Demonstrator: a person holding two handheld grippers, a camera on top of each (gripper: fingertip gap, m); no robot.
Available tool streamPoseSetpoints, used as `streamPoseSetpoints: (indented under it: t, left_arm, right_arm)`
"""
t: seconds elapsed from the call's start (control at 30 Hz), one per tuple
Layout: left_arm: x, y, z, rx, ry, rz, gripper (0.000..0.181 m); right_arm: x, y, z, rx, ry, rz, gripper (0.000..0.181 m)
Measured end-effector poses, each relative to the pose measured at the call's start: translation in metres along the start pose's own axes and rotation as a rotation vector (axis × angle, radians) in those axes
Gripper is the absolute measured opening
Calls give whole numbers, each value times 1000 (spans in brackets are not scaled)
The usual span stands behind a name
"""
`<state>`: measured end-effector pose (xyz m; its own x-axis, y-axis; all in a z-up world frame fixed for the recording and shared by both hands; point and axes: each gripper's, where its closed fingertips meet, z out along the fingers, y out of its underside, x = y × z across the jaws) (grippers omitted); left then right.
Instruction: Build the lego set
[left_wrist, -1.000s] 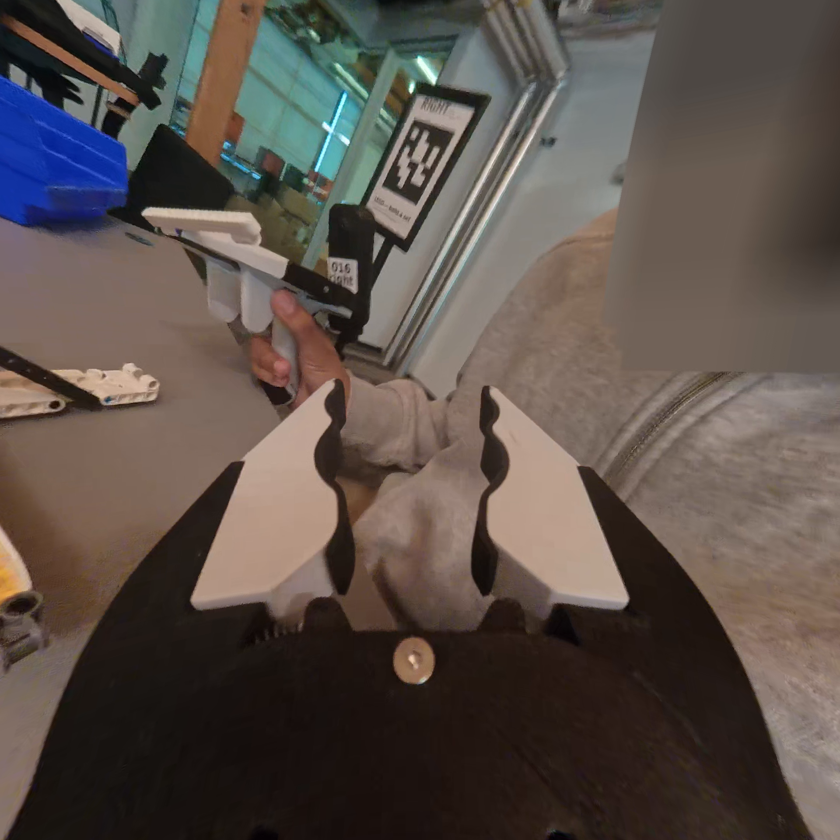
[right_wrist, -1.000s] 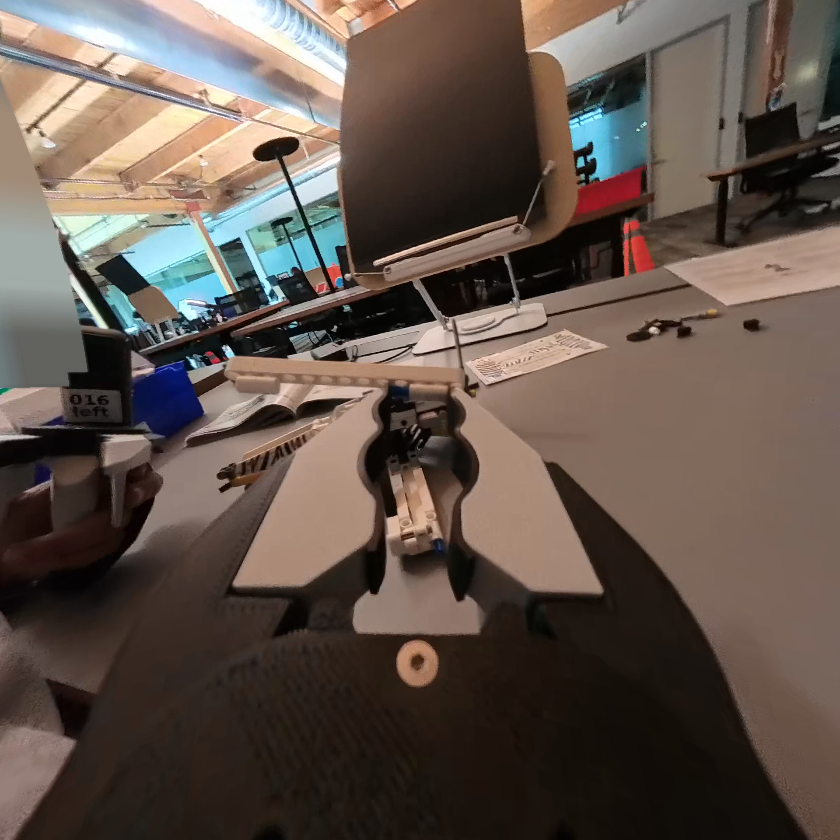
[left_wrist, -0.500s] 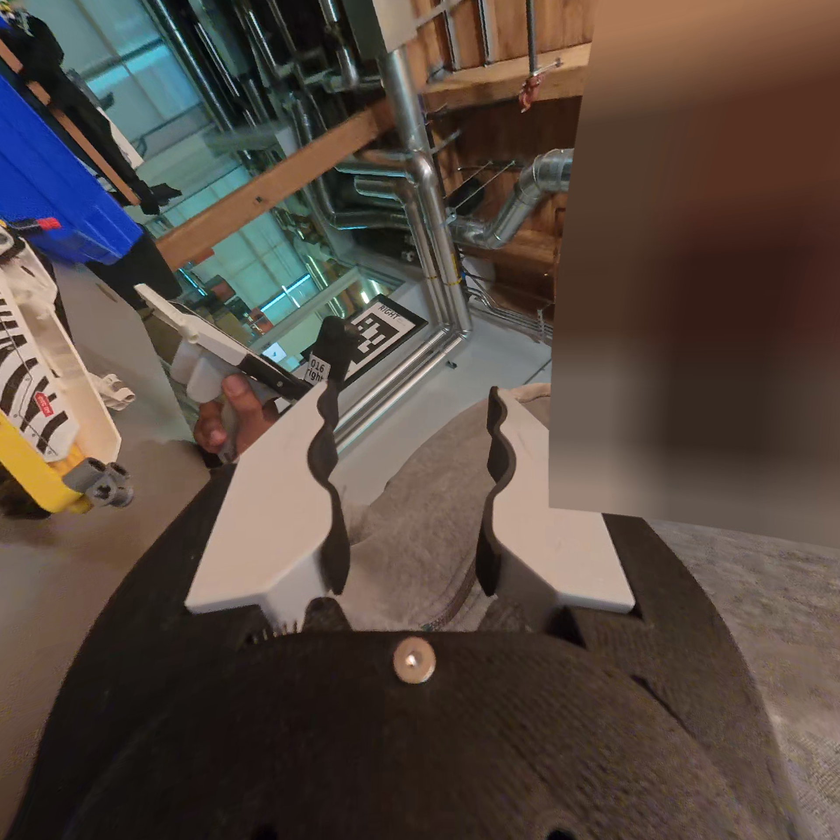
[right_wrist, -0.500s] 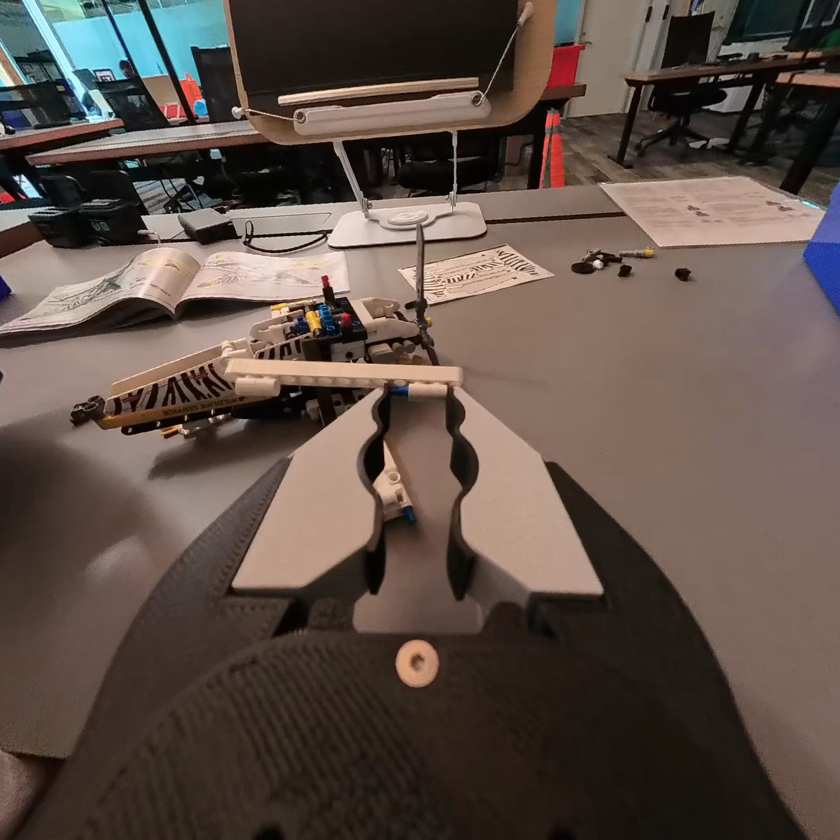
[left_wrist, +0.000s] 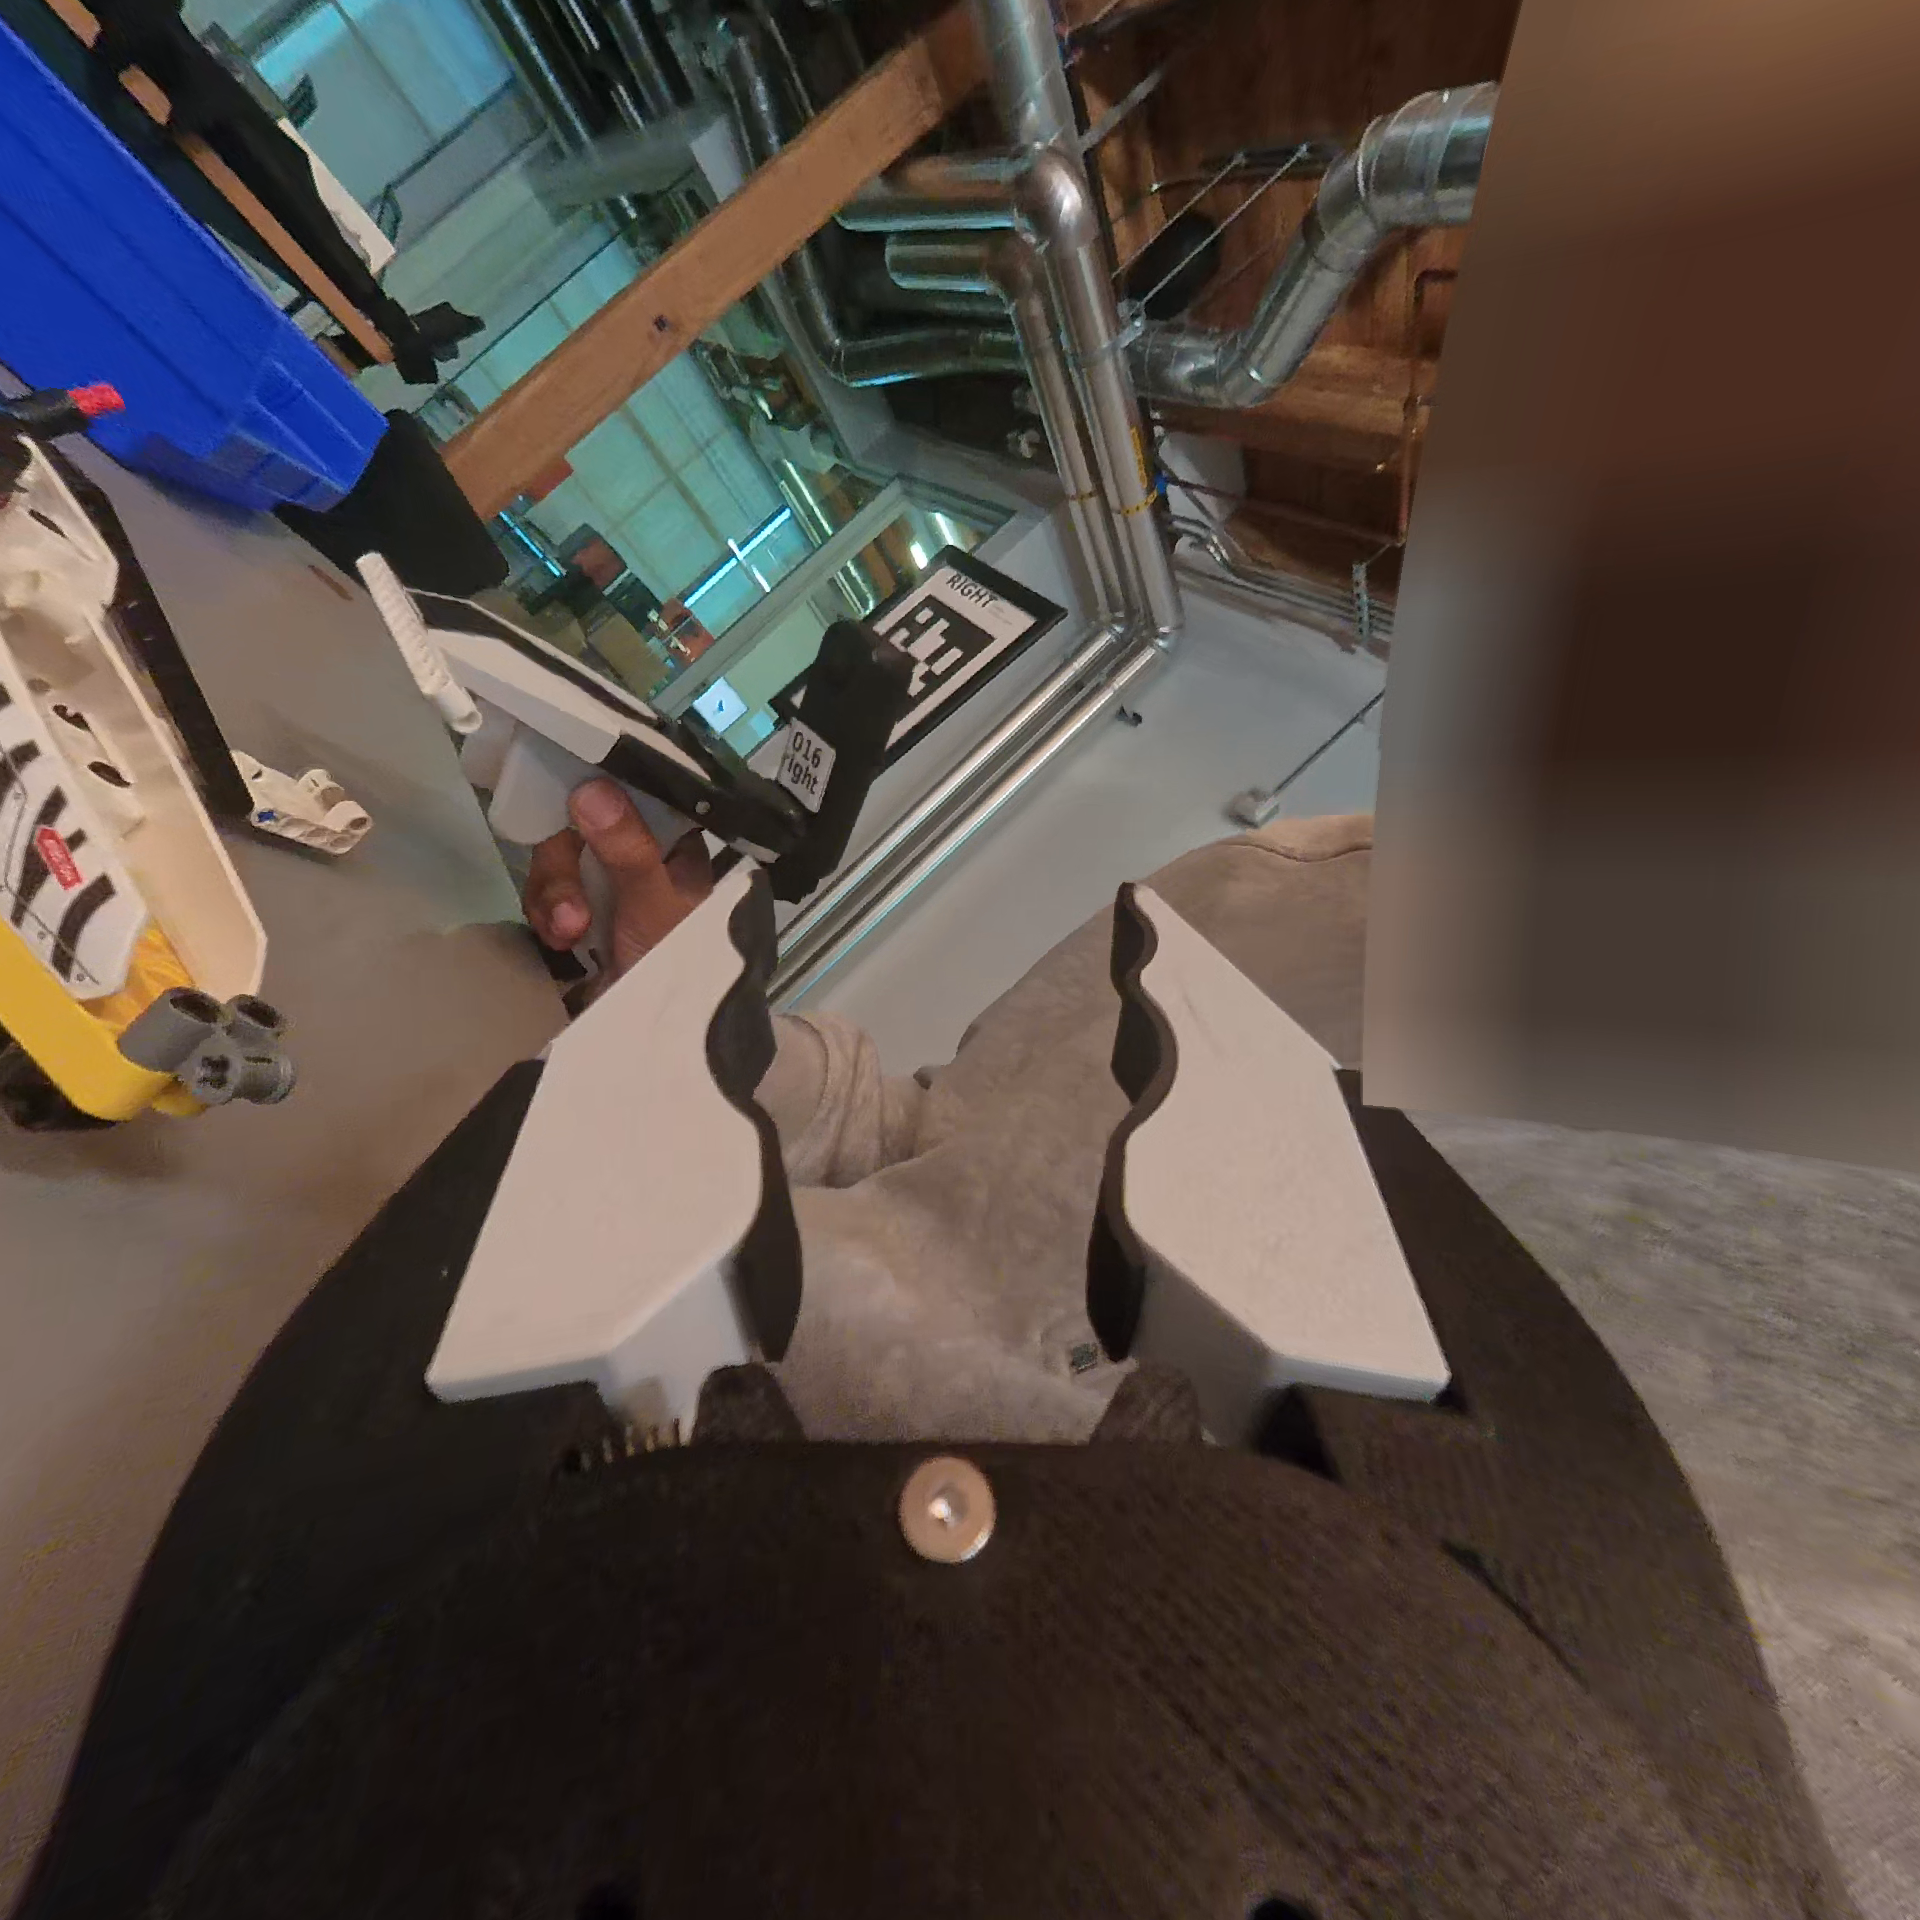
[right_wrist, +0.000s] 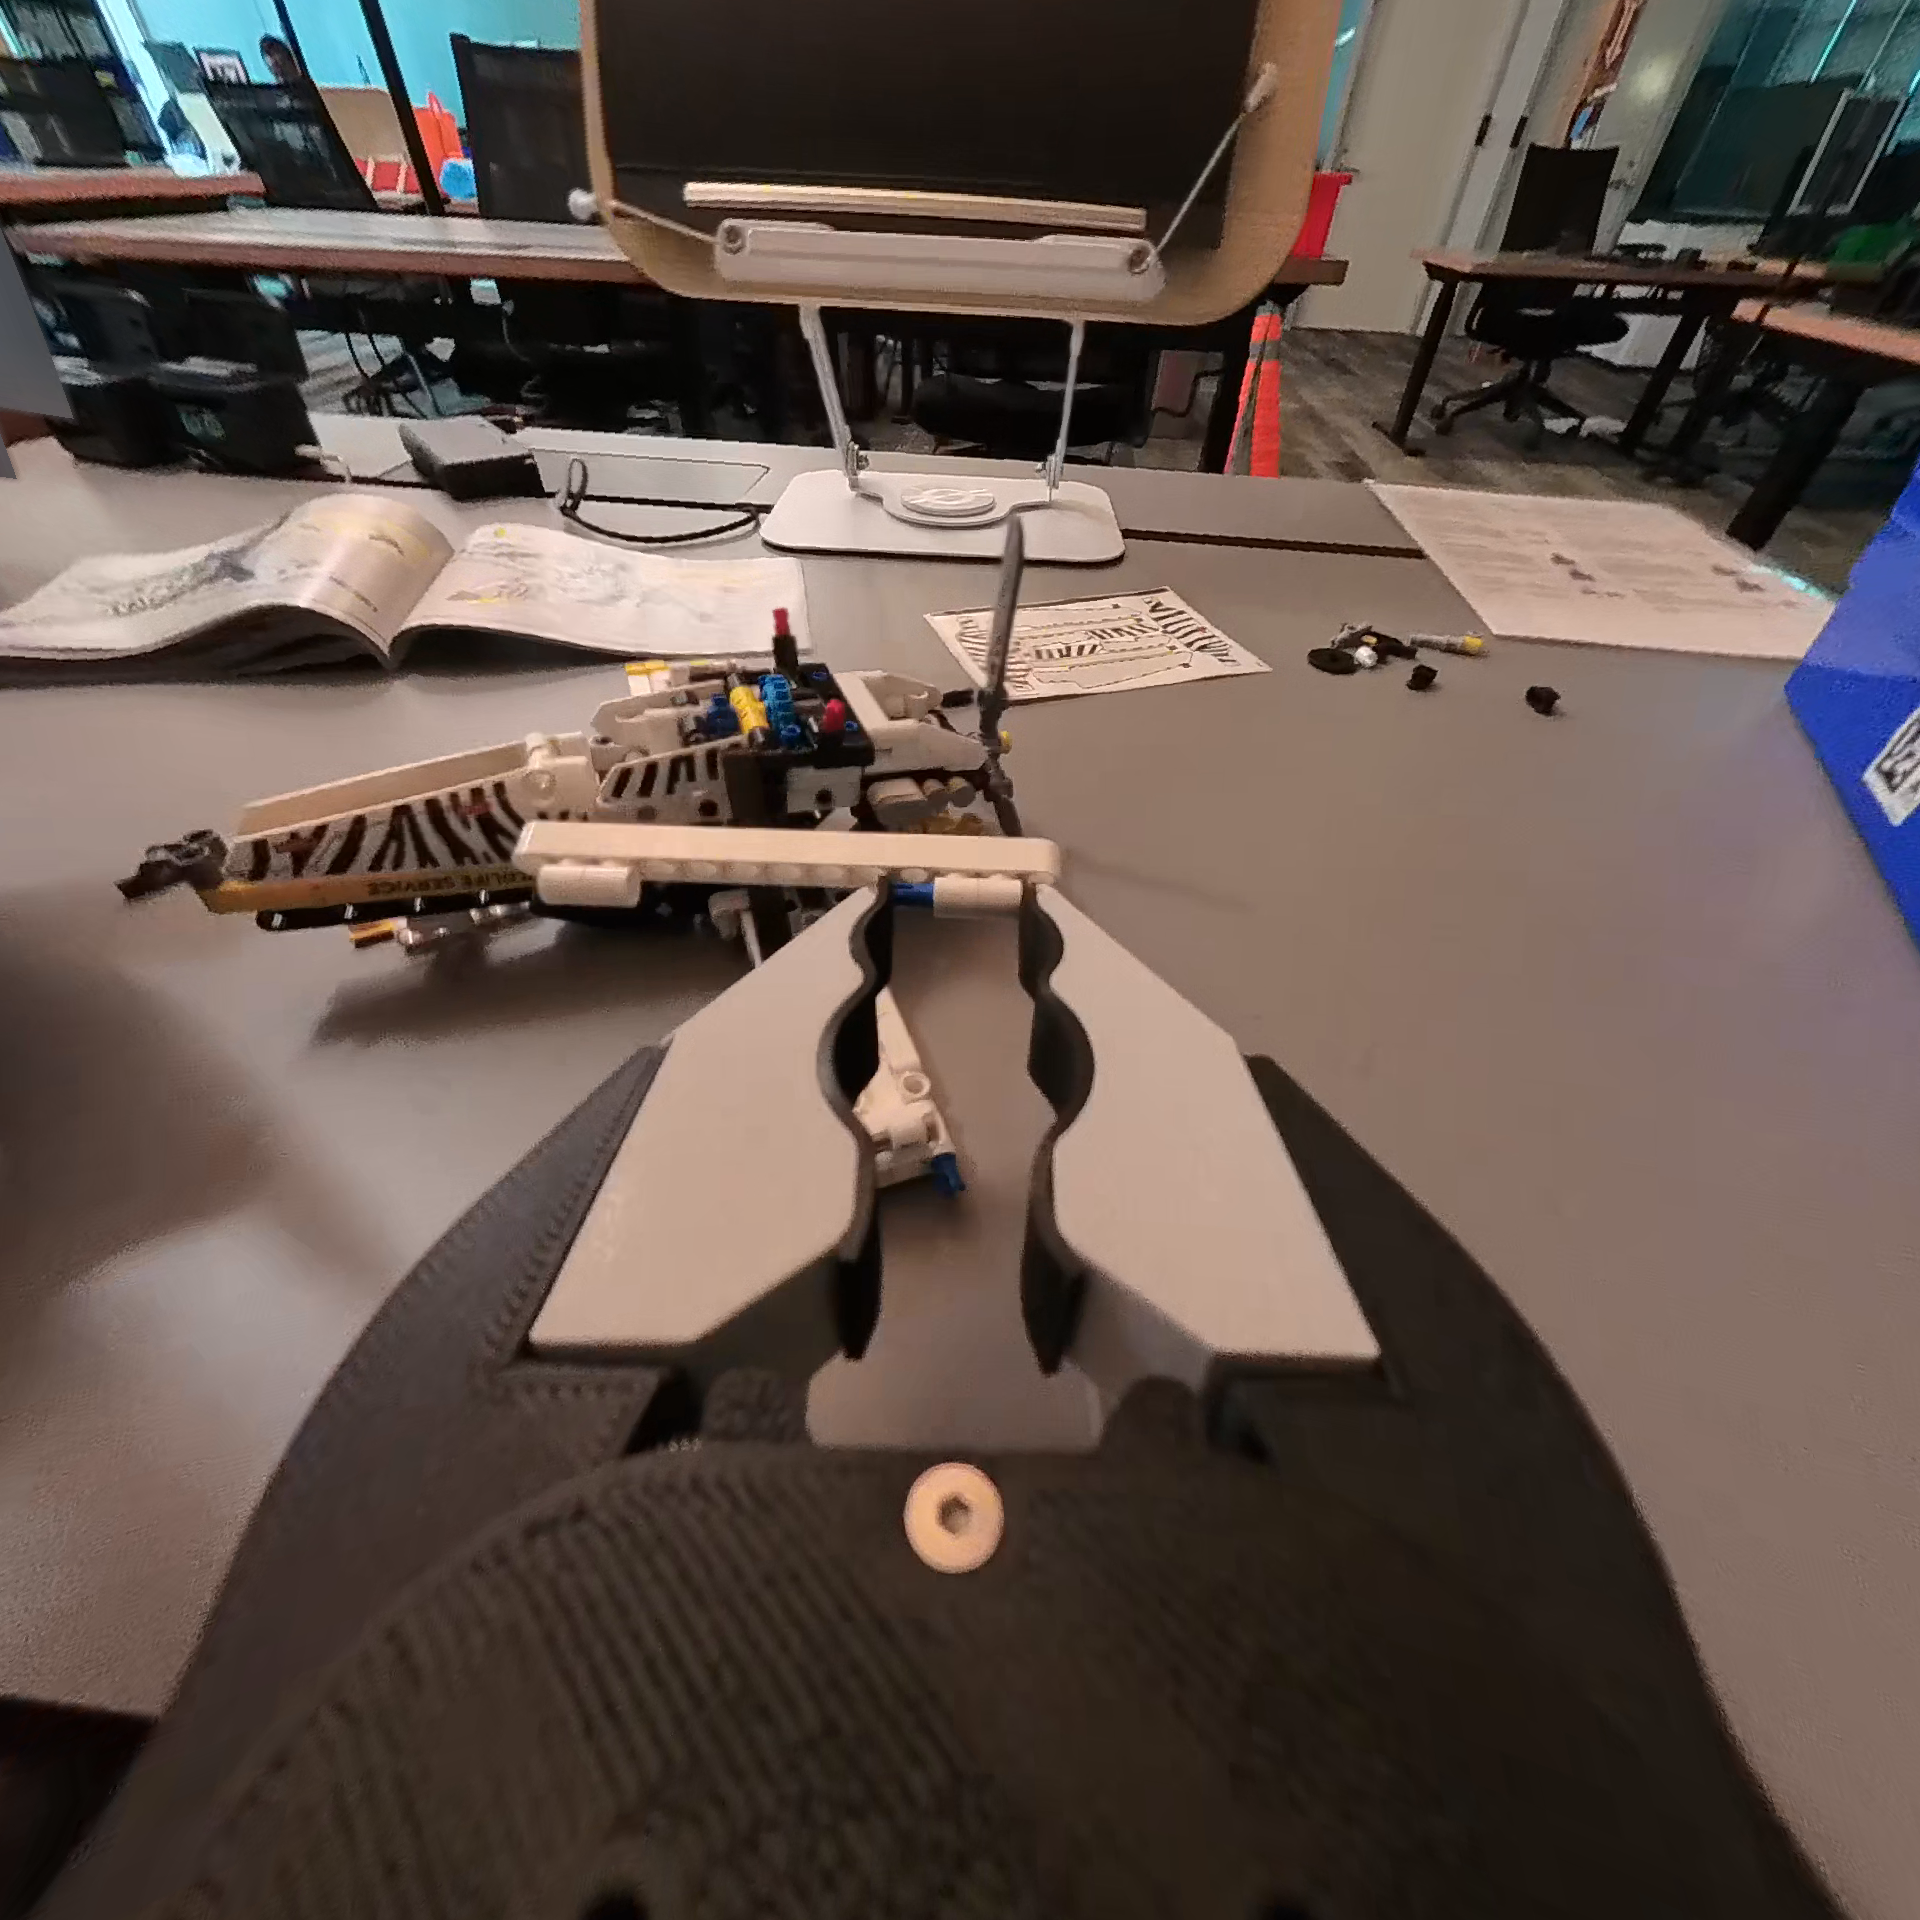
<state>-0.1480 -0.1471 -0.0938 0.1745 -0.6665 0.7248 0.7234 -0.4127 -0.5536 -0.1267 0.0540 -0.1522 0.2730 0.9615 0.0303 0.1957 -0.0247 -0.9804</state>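
My right gripper is shut on a long white lego beam, gripping it by a short white and blue connector at its right end. The beam is held level just above the table, in front of the zebra-striped lego model. A small white lego piece lies on the table under the fingers. My left gripper is open and empty, pointing at a person's grey sleeve. The left wrist view also shows the model, the small white piece and the right gripper's beam.
An open instruction booklet lies at the back left and a sticker sheet behind the model. Several small loose parts and a paper sheet are at the back right. A blue bin stands at the right edge, a tablet stand at the back. The right tips stand about 6 cm off the small white lego piece.
My right gripper has tipped down and swung toward the model, carrying the white beam. My left gripper has tilted upward and rolled, staying open.
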Motion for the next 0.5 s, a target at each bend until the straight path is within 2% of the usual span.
streamPoseSetpoints:
  t: [0.13,0.2,0.37,0.5]
  left_arm:
    - [-1,9,4,-52,-26,40,62]
    - [-2,13,6,-72,-36,52,62]
    - [-4,21,9,-119,-55,78,61]
    - [-5,24,10,-138,-66,90,61]
  right_arm:
    - [-12,12,-1,-11,17,-111,22]
    - [-10,6,-7,59,50,-127,22]
    - [2,0,-14,131,2,75,22]
    - [-3,-2,-15,146,-26,59,22]
